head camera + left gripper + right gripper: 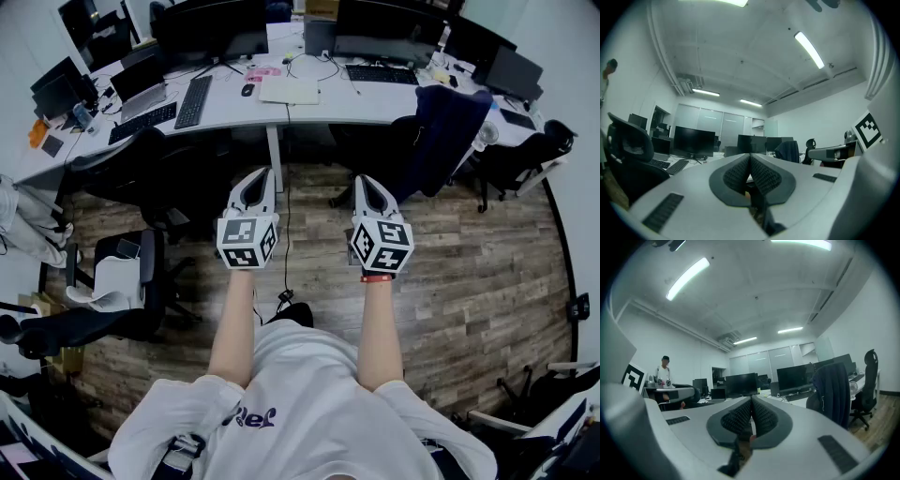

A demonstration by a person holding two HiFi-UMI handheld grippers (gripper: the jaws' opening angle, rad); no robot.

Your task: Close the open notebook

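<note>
Head view only: a flat white rectangular notebook (290, 90) lies on the long white desk (234, 112), well ahead of the left gripper (258, 180) and right gripper (368, 185). Both are held over the wood plank floor (469, 272). Whether the notebook is open or closed cannot be told.
Gripper views only: black monitors (694, 140) seen level, ceiling strip lights (809, 48).
Left fingers (736, 173): pressed together, empty.
Right fingers (764, 418): pressed together, empty.
</note>
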